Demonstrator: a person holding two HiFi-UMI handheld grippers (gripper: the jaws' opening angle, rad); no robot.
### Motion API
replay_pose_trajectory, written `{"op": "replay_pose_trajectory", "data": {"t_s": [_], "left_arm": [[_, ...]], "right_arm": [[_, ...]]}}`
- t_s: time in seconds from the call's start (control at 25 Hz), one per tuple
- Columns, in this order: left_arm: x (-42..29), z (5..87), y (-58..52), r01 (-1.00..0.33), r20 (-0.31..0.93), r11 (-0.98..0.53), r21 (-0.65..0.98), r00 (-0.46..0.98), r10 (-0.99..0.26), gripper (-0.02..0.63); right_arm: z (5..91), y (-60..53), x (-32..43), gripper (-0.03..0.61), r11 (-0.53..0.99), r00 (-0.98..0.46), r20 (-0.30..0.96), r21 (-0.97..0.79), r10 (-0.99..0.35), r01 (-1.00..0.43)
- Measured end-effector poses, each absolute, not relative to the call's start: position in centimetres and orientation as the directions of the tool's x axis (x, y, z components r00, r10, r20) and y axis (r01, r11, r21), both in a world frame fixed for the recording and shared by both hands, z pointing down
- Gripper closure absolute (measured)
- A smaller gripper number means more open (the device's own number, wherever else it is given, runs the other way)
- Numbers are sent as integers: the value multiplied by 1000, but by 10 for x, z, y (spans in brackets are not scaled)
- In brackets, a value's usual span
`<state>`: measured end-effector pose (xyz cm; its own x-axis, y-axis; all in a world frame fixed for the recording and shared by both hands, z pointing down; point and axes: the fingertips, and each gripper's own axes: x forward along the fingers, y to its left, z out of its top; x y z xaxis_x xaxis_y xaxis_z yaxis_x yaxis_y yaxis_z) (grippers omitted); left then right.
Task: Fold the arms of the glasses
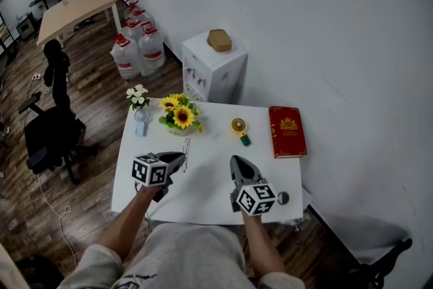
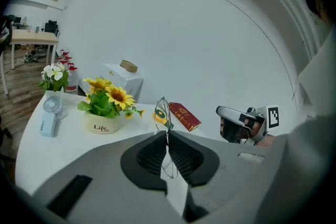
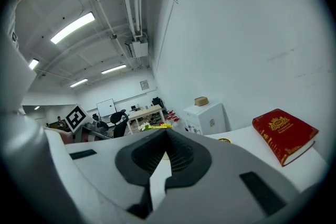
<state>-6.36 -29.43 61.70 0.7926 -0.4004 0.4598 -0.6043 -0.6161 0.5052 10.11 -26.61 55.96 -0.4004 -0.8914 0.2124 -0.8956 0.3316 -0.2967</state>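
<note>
Thin wire-rimmed glasses (image 1: 186, 149) hang above the left part of the white table (image 1: 210, 196), and my left gripper (image 1: 180, 159) is shut on them. In the left gripper view the glasses (image 2: 163, 110) stand edge-on, pinched between the closed pads of the left gripper (image 2: 167, 134), with one rim above the jaws and wire showing below. I cannot tell how the arms lie. My right gripper (image 1: 235, 161) hovers to the right of the glasses, apart from them, shut on nothing. The right gripper view shows the right gripper (image 3: 167, 131) with its pads pressed together and nothing between them.
On the table stand a sunflower pot (image 1: 179, 117), a small white fan with white flowers (image 1: 139, 107), a yellow tape measure (image 1: 239, 127) and a red book (image 1: 287, 131). Behind it are a white cabinet (image 1: 213, 68) and water jugs (image 1: 139, 44). An office chair (image 1: 51, 125) is at the left.
</note>
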Motion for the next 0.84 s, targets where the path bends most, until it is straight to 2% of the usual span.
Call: {"op": "replay_pose_trajectory", "data": {"t_s": [0.84], "left_arm": [[-72, 624, -295, -595, 458, -603, 531, 800, -387, 598]], "right_arm": [[568, -268, 96, 577, 323, -396, 238, -292, -887, -900]]}}
